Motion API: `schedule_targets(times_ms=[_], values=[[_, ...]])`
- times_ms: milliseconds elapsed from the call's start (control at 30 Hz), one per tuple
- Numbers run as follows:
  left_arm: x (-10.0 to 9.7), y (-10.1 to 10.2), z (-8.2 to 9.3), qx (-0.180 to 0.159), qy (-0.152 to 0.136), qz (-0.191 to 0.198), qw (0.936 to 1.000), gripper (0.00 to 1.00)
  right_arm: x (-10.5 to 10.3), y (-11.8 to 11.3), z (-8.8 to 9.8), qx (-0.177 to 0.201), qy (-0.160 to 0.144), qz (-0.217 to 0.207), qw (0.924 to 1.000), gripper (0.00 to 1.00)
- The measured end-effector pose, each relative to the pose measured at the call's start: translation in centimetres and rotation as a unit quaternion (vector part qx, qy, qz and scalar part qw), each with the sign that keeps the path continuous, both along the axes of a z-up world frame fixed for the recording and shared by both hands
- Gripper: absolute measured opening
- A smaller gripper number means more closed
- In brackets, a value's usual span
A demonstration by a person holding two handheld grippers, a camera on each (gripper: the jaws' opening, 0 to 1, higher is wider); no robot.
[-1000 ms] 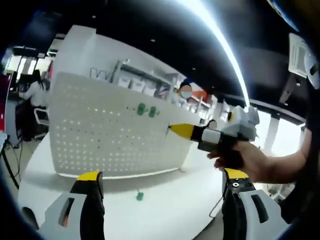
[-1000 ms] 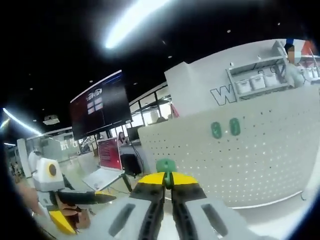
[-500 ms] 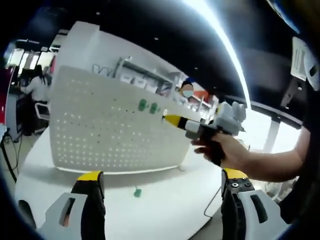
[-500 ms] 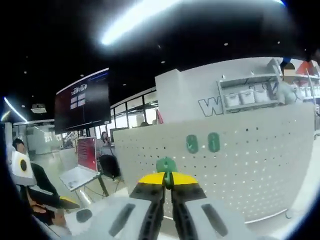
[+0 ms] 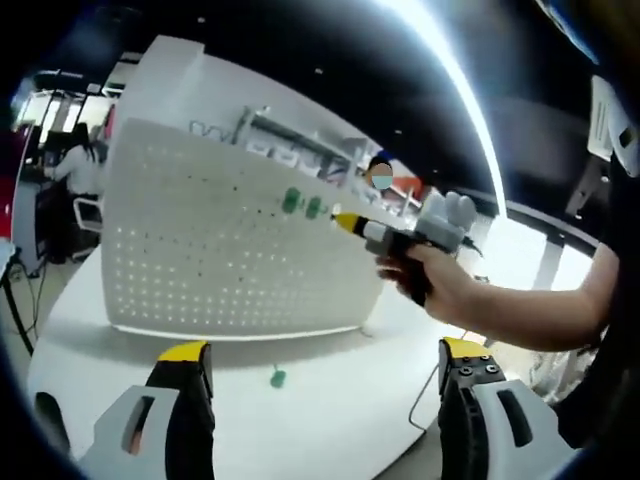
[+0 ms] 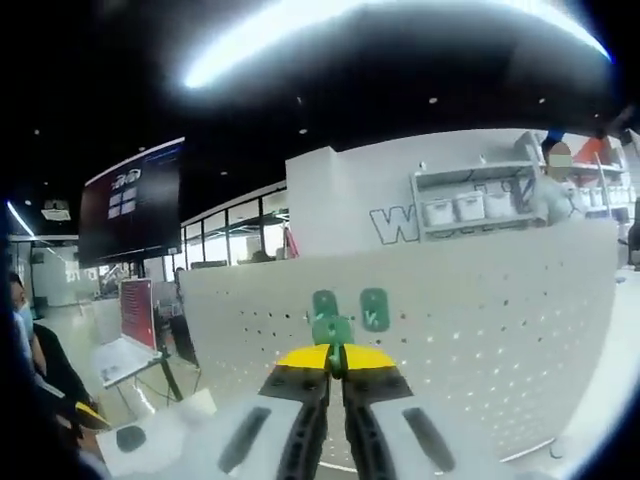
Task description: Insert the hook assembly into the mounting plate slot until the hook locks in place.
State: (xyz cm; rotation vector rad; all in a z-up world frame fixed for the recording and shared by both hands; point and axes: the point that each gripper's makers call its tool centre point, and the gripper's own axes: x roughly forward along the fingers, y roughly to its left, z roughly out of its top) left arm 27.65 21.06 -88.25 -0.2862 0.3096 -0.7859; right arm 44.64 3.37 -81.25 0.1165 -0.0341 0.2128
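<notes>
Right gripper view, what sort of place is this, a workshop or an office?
Probably an open-plan office or demo lab: a dark wall screen, shelves holding white bins, and a white pegboard standing on a white table.

The white pegboard (image 5: 230, 250) stands upright on the white table (image 5: 330, 400) like a wall, so nothing can pass through it. Two green hooks (image 5: 302, 204) already sit side by side high on the board. The right gripper (image 6: 336, 358), jaws pinched on a green hook (image 6: 331, 330), is right up by them, just below the left one. Most of the board's holes are free. On the table in front of the board lies one small green hook piece (image 5: 277, 377), with bare table all around it.
</notes>
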Motion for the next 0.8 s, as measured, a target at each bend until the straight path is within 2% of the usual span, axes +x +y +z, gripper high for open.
schedule_targets(times_ms=[800], values=[[1.2,1.4,-0.5,0.003,0.01,0.013,0.9999,0.93,3.8,-4.6,1.5,0.003,-0.024,-0.068,0.9974,0.01]])
